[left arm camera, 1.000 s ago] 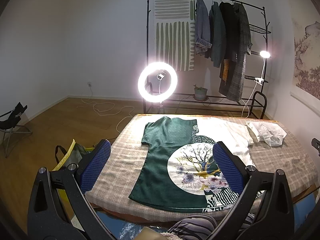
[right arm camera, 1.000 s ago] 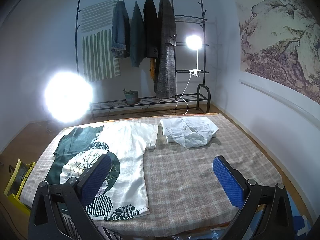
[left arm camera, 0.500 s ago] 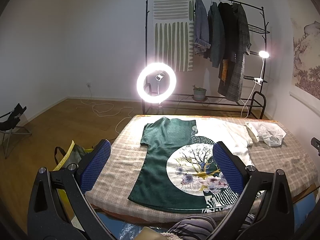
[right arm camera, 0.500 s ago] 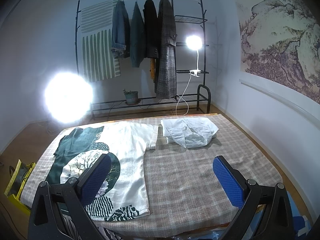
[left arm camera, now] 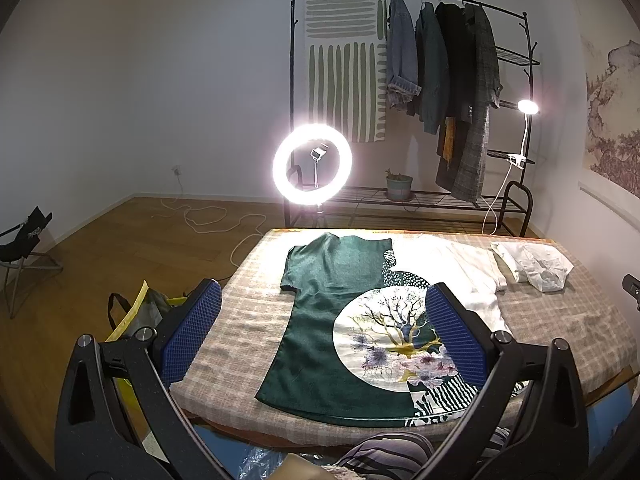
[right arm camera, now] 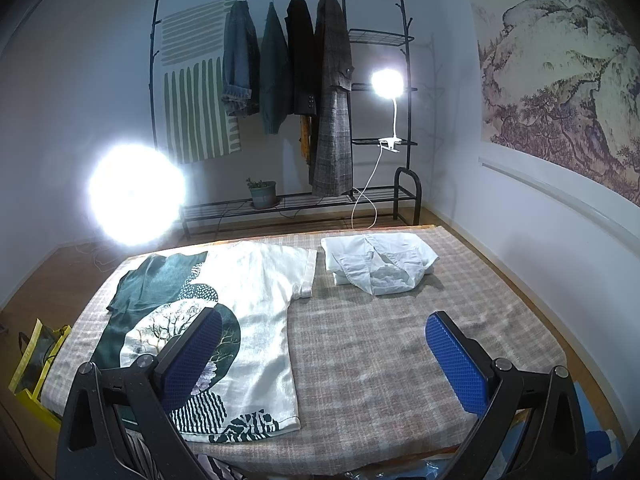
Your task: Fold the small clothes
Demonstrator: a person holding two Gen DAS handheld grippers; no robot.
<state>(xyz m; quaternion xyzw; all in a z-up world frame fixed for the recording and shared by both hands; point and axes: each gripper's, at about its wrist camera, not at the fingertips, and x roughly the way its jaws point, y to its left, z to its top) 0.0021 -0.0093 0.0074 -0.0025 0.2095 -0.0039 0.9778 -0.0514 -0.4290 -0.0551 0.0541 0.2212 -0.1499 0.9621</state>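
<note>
A: What covers the beige plaid-covered table (right arm camera: 400,352)?
B: A green-and-white printed short-sleeved shirt (left arm camera: 348,320) lies flat on its left part. Beside that shirt's white sleeve sits a folded white garment (right arm camera: 380,266).
A: The grippers?
B: The left gripper (left arm camera: 320,332) hangs above the shirt, blue pads spread. The right gripper (right arm camera: 324,354) is also spread, empty.

White walls; wooden floor (left arm camera: 132,240). Black clothes rack (right arm camera: 404,92) with hanging coats at back wall. Lit ring light (left arm camera: 312,165) left; clip lamp (right arm camera: 387,84) on rack; landscape mural (right arm camera: 560,80) right.
</note>
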